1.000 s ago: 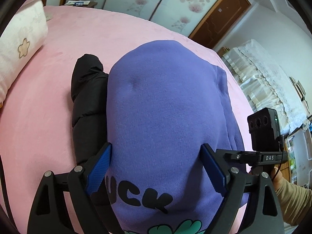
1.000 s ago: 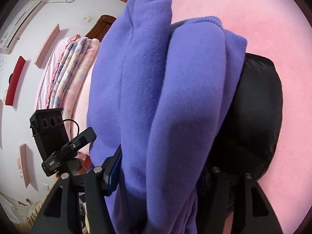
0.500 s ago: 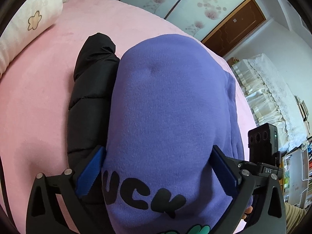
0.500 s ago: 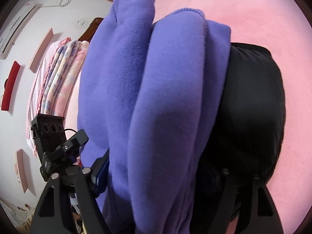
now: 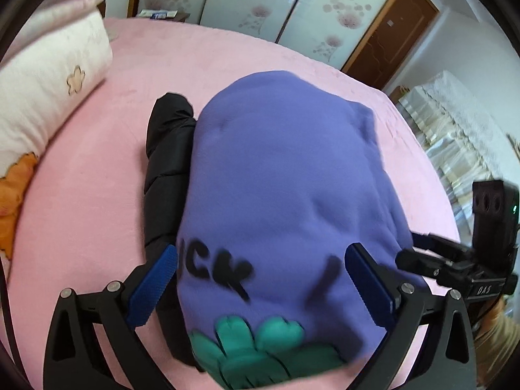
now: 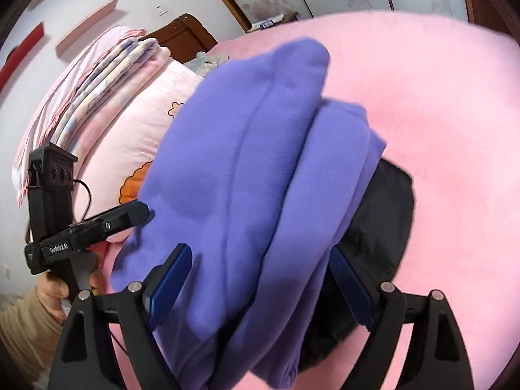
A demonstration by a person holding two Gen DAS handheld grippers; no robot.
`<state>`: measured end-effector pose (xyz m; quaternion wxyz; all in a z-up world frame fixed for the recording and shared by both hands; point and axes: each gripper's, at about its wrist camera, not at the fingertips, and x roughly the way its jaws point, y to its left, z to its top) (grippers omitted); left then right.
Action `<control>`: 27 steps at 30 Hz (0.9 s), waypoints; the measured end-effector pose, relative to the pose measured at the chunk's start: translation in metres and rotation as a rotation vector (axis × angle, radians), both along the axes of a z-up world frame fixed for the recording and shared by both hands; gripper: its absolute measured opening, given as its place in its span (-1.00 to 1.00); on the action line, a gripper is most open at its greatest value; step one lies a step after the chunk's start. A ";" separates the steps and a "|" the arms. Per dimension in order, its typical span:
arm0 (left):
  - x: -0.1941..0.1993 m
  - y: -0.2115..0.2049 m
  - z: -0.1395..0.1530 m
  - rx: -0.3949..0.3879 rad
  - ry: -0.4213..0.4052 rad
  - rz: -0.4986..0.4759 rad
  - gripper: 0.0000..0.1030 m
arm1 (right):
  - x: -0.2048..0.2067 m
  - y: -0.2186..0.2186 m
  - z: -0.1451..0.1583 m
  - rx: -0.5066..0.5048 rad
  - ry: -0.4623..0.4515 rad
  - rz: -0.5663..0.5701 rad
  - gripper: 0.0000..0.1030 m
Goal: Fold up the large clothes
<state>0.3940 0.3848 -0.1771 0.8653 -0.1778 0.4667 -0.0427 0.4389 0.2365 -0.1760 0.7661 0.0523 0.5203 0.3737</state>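
Purple sweatshirt (image 5: 286, 178) lies folded on black jacket (image 5: 167, 169), between both grippers' released fingers (image 5: 152, 284), right pair opening.

– What's there?
– A folded purple sweatshirt (image 5: 286, 175) with black letters and a green print, lying atop a folded black puffer jacket (image 5: 165, 175).
– Where?
– Stacked on the pink bed (image 5: 84, 195).

Two wrist views, both tilted down, close over your bed

Your left camera faces the sliding doors (image 5: 286, 3); your right faces the headboard (image 6: 182, 37) from the other side. Both share the purple sweatshirt (image 5: 286, 175) (image 6: 247, 175) atop the black jacket (image 5: 165, 175) (image 6: 383, 214).
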 end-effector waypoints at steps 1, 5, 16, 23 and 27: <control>-0.008 0.001 0.001 0.011 -0.002 -0.001 0.98 | -0.005 -0.004 0.006 -0.012 -0.014 -0.001 0.69; -0.031 -0.015 0.021 0.035 -0.030 0.005 0.98 | -0.018 -0.018 0.020 -0.033 -0.038 -0.011 0.69; -0.125 -0.088 0.099 -0.023 -0.089 0.022 0.99 | -0.090 -0.091 0.065 0.016 -0.017 -0.050 0.69; -0.194 -0.164 0.138 -0.036 -0.082 0.063 0.99 | -0.145 -0.161 0.108 0.024 -0.042 -0.060 0.69; -0.233 -0.221 0.159 -0.012 -0.067 0.069 0.99 | -0.181 -0.209 0.130 -0.015 -0.070 -0.078 0.69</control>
